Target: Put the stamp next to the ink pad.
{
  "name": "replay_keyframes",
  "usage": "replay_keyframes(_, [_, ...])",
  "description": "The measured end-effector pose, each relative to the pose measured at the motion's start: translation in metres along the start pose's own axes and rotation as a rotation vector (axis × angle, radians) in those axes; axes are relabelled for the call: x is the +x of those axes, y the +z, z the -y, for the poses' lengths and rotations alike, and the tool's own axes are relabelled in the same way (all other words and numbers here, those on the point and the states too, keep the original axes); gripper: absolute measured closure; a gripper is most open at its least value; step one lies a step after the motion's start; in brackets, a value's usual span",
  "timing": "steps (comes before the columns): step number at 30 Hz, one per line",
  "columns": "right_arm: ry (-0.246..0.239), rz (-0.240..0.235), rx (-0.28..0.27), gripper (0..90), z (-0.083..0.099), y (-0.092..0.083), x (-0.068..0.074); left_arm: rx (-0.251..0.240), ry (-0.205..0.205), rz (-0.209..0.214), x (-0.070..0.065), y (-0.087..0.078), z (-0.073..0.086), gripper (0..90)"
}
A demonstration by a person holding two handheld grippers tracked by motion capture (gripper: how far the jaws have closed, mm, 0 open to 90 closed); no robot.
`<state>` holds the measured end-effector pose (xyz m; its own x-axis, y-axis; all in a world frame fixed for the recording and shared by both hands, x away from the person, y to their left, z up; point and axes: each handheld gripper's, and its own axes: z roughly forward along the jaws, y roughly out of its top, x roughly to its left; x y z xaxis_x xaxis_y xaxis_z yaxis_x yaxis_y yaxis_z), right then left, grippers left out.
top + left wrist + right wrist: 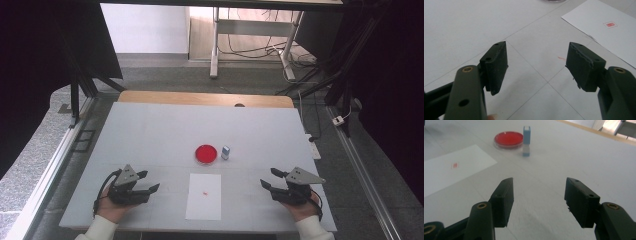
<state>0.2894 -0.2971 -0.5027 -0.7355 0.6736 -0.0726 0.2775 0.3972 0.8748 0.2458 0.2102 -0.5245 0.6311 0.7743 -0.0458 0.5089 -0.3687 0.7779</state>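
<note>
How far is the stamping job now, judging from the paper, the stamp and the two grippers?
Done, it seems: the paper already carries one small red mark. The stamp stands upright beside the red ink pad, free of both grippers. In hand: nothing; the left gripper and right gripper rest open at either side of the paper. Left: I cannot tell whether more marks are wanted.

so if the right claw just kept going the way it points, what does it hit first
Likely the small blue and white stamp standing upright beside the red ink pad. The right claw is open, with bare table ahead of it. The stamp sits slightly left of its centre line, so it could slip past.
</note>
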Motion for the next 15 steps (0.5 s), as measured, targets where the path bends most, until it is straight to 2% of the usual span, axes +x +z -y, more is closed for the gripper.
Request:
replay_keyframes(5, [0.006, 0.009, 0.01, 40.8, 0.0067, -0.0057, -0.0042, 0.0, 0.006, -0.004, -0.0014, 0.0003, -0.0002, 33.4])
replay_keyframes(15, [-0.011, -0.012, 0.023, 41.1, 0.0094, -0.005, -0.0042, -0.001, 0.006, -0.012, -0.0009, 0.0008, -0.0003, 33.4])
